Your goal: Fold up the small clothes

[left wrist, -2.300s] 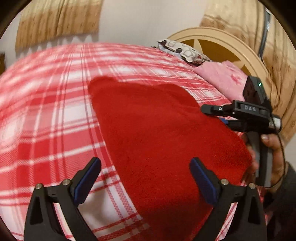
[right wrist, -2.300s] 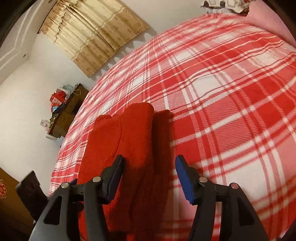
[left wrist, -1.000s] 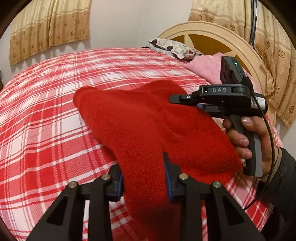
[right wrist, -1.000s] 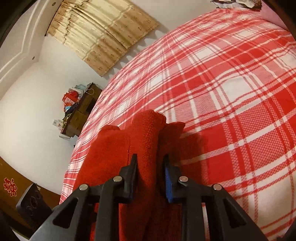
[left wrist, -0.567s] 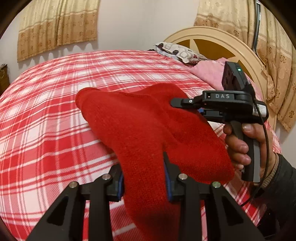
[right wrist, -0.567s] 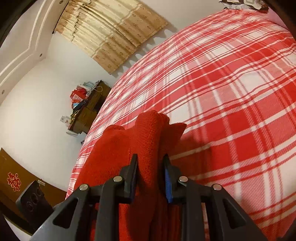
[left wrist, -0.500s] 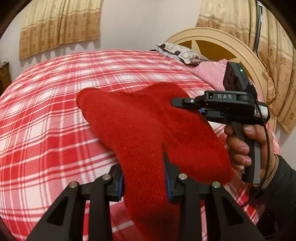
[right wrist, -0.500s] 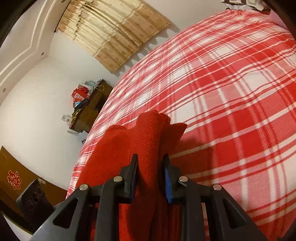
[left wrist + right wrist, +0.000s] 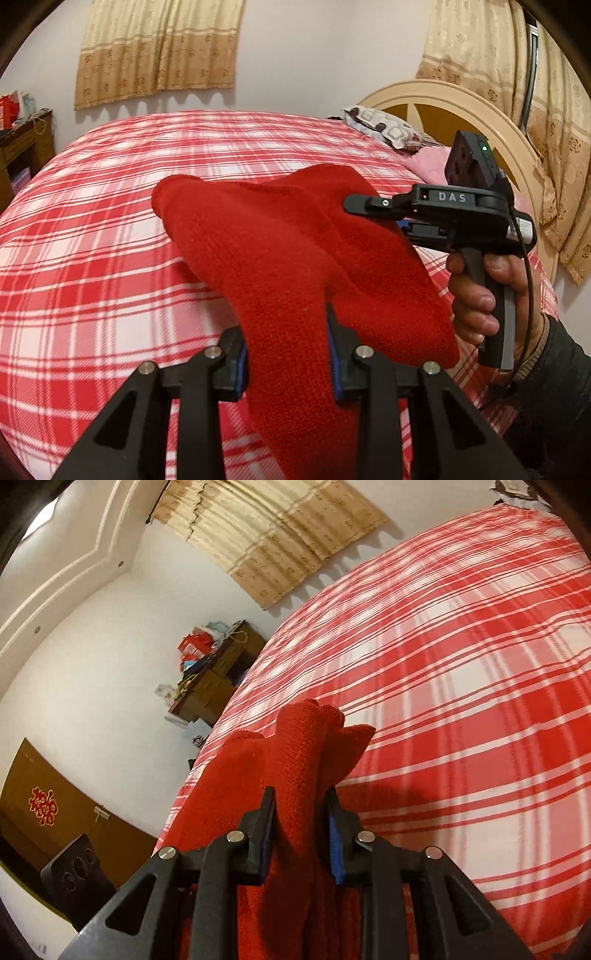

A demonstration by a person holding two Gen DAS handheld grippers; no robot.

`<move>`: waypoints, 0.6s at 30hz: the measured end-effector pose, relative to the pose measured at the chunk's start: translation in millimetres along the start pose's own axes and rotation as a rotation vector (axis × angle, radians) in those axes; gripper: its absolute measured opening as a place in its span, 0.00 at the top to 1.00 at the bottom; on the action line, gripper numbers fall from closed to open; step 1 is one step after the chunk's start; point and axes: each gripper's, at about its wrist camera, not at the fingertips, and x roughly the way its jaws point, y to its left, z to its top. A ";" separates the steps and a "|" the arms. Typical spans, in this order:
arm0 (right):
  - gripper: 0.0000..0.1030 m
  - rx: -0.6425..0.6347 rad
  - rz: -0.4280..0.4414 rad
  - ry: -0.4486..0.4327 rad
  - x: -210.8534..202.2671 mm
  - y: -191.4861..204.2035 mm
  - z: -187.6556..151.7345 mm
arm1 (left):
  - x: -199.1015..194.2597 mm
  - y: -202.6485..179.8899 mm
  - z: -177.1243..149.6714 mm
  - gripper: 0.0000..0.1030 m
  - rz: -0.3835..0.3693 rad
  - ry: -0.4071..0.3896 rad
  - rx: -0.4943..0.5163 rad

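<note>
Knit (image 9: 280,258) red, pinched by both tongs: left gripper (image 9: 288,354) clamps 1 edge between its pads, right gripper (image 9: 301,834) clamps a bunched edge between its own. Garment hangs lifted between the 2 tongs, far end ahead of them near the bed (image 9: 92,258); cannot tell if it touches. Right hand (image 9: 480,295) grips the handle beside the left tongs. Fold looks half-made: edge raised, not yet laid over. Left: lay down, flatten, release.
</note>
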 end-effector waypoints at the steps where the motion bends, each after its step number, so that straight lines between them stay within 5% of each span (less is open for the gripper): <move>1: 0.76 -0.002 0.005 0.006 3.9 3.2 -1.7 | -3.2 3.1 -1.8 0.67 0.007 -0.002 -0.005; 18: 0.76 -0.057 0.058 0.114 67.4 60.8 -25.0 | -49.5 54.6 -34.8 0.67 0.068 -0.042 -0.100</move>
